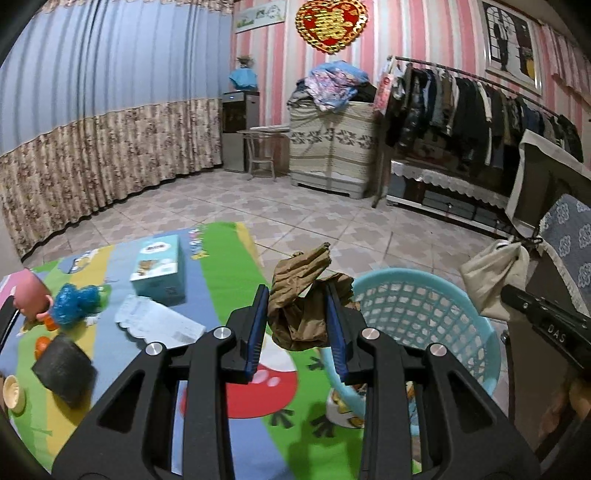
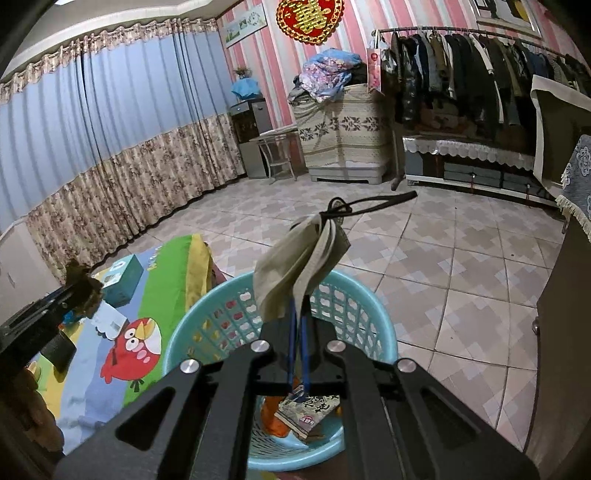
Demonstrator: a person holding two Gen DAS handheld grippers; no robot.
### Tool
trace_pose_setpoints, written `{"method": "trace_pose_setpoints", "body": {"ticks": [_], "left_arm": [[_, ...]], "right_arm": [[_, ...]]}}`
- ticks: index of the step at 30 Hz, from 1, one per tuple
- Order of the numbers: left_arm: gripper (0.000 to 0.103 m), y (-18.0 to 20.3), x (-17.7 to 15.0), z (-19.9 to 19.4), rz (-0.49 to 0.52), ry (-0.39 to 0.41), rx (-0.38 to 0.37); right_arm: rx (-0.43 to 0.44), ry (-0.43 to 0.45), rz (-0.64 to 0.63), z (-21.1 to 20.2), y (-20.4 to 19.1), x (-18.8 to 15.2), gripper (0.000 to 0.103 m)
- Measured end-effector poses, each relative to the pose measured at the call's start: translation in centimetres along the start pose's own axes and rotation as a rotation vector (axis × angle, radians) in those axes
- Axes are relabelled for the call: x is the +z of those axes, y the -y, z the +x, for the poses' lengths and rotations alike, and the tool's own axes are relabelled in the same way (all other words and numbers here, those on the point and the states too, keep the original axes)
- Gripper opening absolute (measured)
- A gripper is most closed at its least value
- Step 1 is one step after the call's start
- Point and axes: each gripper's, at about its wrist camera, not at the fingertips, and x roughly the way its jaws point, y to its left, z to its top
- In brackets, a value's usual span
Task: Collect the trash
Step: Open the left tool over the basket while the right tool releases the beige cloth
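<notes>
over basket (image 2: 384, 325) | left fingers (image 1: 298, 325) pinching brown paper (image 1: 299, 295) | right fingers (image 2: 298, 325) pinching beige pouch (image 2: 295, 269)

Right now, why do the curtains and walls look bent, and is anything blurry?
Left wrist view: fisheye lens bows the curtain; the dark sponge at the left edge smears; crumpled brown paper stays sharp. Right wrist view: the clothes rail curves; beige cloth is crisp.

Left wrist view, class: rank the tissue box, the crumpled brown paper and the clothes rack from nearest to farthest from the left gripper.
1. Crumpled brown paper, held between the left gripper pads.
2. Tissue box, left, on the mat.
3. Clothes rack, far right, against the wall.
</notes>
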Motion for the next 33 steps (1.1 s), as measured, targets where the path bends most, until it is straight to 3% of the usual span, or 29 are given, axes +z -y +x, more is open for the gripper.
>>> {"method": "trace_pose_setpoints", "body": {"ticks": [24, 26, 29, 33], "left_arm": [[0.032, 8.3, -0.4, 6.4, 0.121, -0.049, -0.092], [0.034, 8.4, -0.3, 6.8, 0.122, -0.056, -0.091], [0.051, 8.5, -0.2, 7.3, 0.121, -0.069, -0.096], [0.062, 8.1, 0.2, 7.3, 0.132, -0.053, -0.05]], "right_arm": [[-0.041, -0.066, 0.063, 1.9, 1.8, -0.1, 0.003], [-0.039, -0.077, 0.05, 2.2, 1.5, -0.2, 0.003], [-0.04, -0.084, 0.048, 2.4, 1.3, -0.3, 0.003], [-0.04, -0.085, 0.042, 2.5, 1.2, -0.2, 0.003]]}}
